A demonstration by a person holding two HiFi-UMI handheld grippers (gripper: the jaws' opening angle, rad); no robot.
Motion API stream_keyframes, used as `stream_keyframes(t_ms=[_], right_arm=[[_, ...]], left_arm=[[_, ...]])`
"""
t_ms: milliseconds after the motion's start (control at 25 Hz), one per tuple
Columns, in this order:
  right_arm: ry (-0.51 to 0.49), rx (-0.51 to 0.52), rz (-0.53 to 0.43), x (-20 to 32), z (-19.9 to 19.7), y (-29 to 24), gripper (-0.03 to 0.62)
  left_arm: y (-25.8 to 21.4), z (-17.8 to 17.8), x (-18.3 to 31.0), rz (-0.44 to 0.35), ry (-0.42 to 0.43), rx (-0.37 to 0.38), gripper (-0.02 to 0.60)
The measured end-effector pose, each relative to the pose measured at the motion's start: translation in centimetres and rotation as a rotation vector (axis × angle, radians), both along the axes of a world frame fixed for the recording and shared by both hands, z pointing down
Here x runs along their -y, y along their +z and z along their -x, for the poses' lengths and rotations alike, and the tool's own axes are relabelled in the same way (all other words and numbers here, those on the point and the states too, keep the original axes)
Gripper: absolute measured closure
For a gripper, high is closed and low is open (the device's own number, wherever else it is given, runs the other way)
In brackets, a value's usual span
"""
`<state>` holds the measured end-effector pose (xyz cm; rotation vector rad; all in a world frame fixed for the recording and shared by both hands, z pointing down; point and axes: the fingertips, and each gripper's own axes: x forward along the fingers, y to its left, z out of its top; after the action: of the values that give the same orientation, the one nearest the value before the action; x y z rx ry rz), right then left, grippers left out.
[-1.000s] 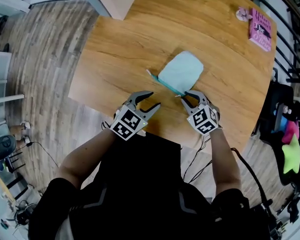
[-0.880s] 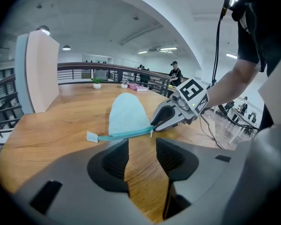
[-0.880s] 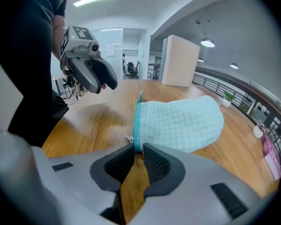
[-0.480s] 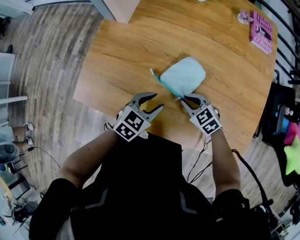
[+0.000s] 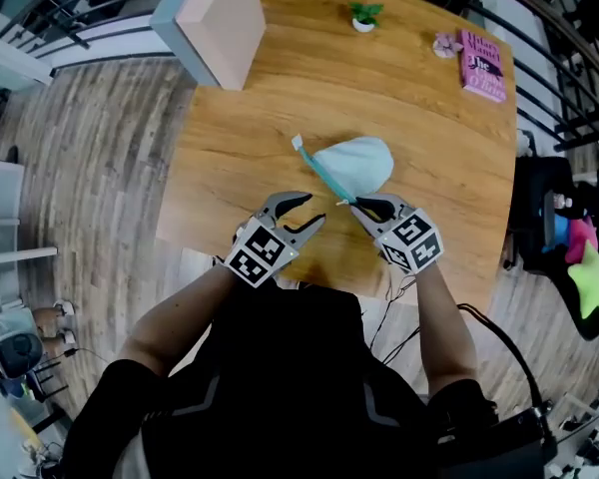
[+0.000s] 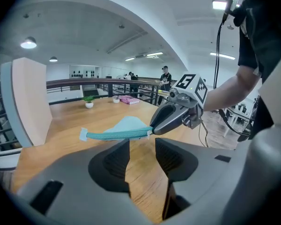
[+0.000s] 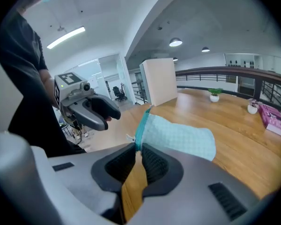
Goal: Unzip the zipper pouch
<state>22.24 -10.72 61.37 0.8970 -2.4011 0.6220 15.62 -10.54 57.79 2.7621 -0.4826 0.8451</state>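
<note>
Right gripper [image 5: 352,205] was pinched shut on the near end of the zipper [image 5: 319,173] of the zipper pouch [image 5: 359,163], which rested on the table [image 5: 449,138]. The left gripper [image 5: 312,212] hung open and empty just beside it. Risk: with the pouch unanchored, a pull would likely drag the whole pouch rather than unzip it.

It looks like an open-plan office: strip ceiling lights [image 7: 65,37], glass-walled rooms [image 7: 107,78], a dark railing [image 6: 103,82] beside the wooden desk [image 5: 429,118], plank flooring [image 5: 100,168].
</note>
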Motion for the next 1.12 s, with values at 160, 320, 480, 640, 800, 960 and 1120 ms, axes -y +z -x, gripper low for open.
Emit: stream_keyframes(t_ms=[160, 320, 480, 640, 800, 960, 1120], right_arm=[[0.046, 0.022, -0.018, 0.4, 0.4, -3.9, 0.542], [0.078, 0.01, -0.043, 0.3, 1.2, -7.3, 0.543], [0.112, 0.01, -0.059, 0.1, 2.1, -10.2, 0.543], [0.143, 0.002, -0.068, -0.1, 2.7, -11.7, 0.543], [0.167, -0.016, -0.069, -0.2, 3.6, -12.4, 0.543], [0.188, -0.022, -0.071, -0.2, 4.1, -12.9, 0.543], [0.2, -0.018, -0.073, -0.2, 4.2, -13.4, 0.543]], left_arm=[[-2.6, -0.6, 0.4, -0.024, 0.047, -0.05, 0.391], [-5.3, -1.3, 1.0, -0.059, 0.111, -0.105, 0.391], [-7.6, -1.7, 1.1, -0.095, 0.179, -0.154, 0.394], [-9.1, -1.9, 0.0, -0.114, 0.232, -0.186, 0.403], [-9.8, -1.2, -0.2, -0.111, 0.249, -0.217, 0.446], [-10.3, -0.7, 0.0, -0.09, 0.248, -0.247, 0.505], [-11.0, -0.5, -0.1, -0.098, 0.263, -0.266, 0.54]])
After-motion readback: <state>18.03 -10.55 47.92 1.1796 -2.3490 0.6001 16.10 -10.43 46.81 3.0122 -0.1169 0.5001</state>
